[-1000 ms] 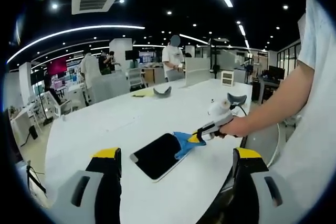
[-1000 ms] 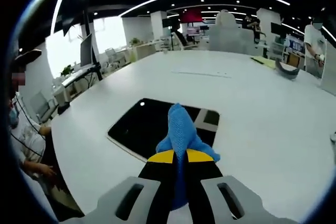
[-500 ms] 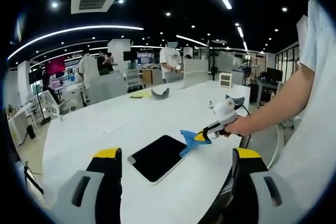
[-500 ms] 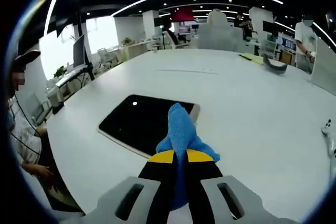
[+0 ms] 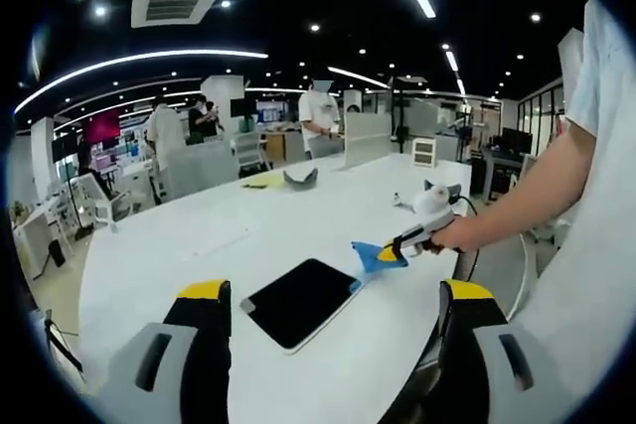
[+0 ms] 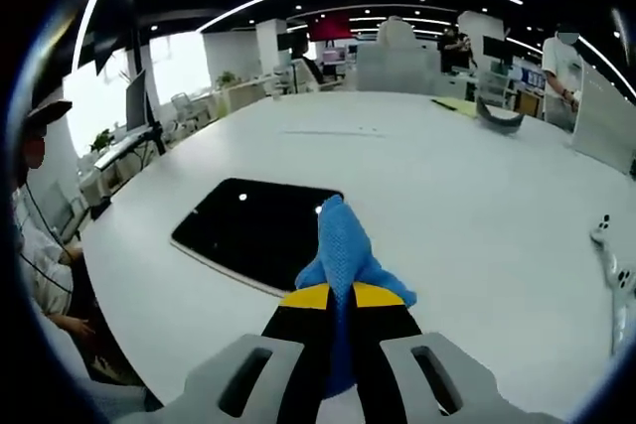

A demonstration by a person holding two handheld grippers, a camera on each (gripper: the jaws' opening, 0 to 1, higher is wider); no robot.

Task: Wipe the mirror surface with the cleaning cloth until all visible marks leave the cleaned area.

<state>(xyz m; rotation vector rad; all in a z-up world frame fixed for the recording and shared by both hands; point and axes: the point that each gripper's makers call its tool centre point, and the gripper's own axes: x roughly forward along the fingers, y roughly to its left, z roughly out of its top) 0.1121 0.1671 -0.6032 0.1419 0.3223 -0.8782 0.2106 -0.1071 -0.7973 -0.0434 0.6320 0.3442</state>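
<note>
Centrally, right hand-held gripper point(image 6: 337, 297) clamped on blue cloth point(image 6: 341, 242) beside dark mirror point(image 6: 256, 231) on white bench point(image 6: 477, 215), left hand-held gripper point(image 5: 333, 305) jaws apart at lower frame.

In the left gripper view the mirror point(image 5: 302, 302) lies flat on the table point(image 5: 199, 245), ahead of and between the left gripper's point(image 5: 333, 315) spread jaws. The right gripper point(image 5: 393, 248) comes in from the right, its cloth point(image 5: 372, 258) just beside the mirror's right corner. In the right gripper view the cloth point(image 6: 341, 245) stands before the mirror's point(image 6: 248, 228) near right edge.
</note>
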